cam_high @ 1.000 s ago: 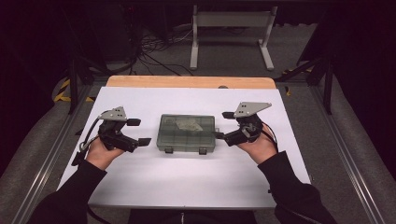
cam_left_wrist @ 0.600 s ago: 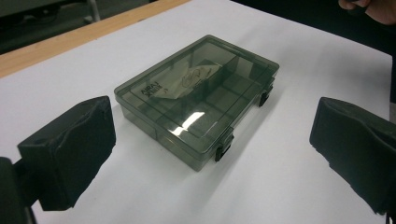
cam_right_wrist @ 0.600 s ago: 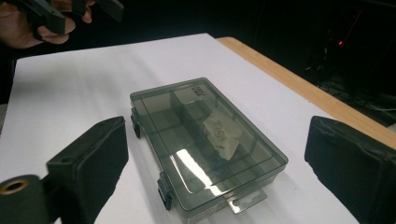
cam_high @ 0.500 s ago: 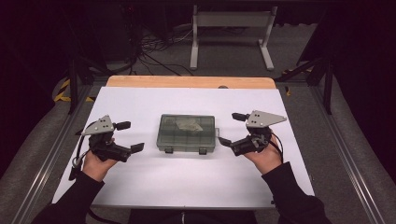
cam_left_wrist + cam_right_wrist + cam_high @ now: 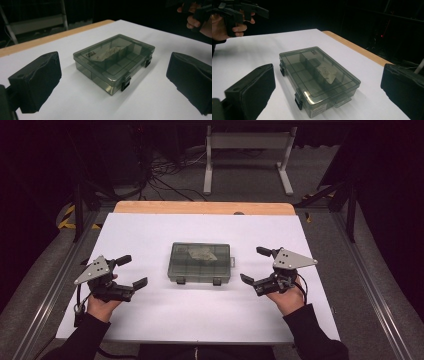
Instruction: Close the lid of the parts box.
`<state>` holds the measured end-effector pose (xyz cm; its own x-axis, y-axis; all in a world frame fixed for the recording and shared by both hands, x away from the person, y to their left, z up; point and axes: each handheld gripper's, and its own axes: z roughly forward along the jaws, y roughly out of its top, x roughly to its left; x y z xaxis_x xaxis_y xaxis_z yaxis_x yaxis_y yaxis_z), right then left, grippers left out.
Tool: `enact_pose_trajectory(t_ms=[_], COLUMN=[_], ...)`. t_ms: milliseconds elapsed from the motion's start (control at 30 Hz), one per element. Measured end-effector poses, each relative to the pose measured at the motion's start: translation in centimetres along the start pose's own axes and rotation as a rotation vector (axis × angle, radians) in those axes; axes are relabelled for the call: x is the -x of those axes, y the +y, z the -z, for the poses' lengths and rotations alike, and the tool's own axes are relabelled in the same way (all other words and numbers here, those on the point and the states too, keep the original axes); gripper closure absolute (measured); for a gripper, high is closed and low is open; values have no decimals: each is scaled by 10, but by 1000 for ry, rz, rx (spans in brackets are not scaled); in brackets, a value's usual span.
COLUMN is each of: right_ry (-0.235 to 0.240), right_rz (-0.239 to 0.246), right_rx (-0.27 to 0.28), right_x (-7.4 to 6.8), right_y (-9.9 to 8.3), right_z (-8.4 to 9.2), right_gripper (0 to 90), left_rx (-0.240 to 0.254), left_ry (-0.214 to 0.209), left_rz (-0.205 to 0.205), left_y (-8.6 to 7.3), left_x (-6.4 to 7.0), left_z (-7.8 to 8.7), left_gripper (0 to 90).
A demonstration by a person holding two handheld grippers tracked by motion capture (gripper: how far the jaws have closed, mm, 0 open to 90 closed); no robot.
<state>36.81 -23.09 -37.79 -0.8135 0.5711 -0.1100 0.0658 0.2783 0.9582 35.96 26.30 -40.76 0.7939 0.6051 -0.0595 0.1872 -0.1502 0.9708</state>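
- One smoky grey see-through plastic compartment box (image 5: 200, 263), lid shut.
- Two black latches (image 5: 125, 83) on its front.
- One crumpled pale bag (image 5: 326, 72) inside.
- Two black hand-held tongs: left (image 5: 128, 271), right (image 5: 255, 265).
- One white-topped desk (image 5: 150, 235).

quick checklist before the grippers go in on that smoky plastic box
1. Lid of the smoky grey translucent plastic compartment box closed: ok, it sits flat.
2. Two black latches on the near side fastened: cannot tell.
3. Left gripper open and empty: ok, jaws stand wide, apart from the box.
4. Right gripper open and empty: ok, jaws wide, apart from the box.
5. White tabletop free around the box: ok, nothing else lies beside it.
6. Contents: a pale crumpled item lies in one compartment; what it is, cannot tell.
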Motion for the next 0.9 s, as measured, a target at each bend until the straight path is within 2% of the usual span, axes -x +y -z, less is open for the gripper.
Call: enact_pose_trajectory(t_ms=[133, 167, 433, 500, 600, 833, 900], right_ry=[-4, -6, -31, -36, -46, -71, -75], right_rz=[-7, -8, -18, -24, -26, -26, -34], right_rx=[4, 5, 33, 38, 41, 43, 43], right_x=[-1, -2, -4, -5, -6, -6, -7], right_y=[-8, -9, -25, -28, -33, -46, -51], right_z=[2, 3, 8, 9, 11, 12, 12], right_gripper=[1, 1, 0, 1, 1, 1, 0], left_rx=[17, 22, 16, 16, 8, 31, 35], left_ry=[18, 28, 48, 47, 53, 52, 65], left_rz=[-1, -15, -48, -40, -50, -8, -1], left_y=[-9, -13, -25, -28, -32, -43, -46], left_x=[-1, -1, 1, 2, 2, -1, -2], left_z=[4, 5, 8, 8, 9, 13, 15], left_gripper=[4, 4, 4, 4, 4, 4, 4])
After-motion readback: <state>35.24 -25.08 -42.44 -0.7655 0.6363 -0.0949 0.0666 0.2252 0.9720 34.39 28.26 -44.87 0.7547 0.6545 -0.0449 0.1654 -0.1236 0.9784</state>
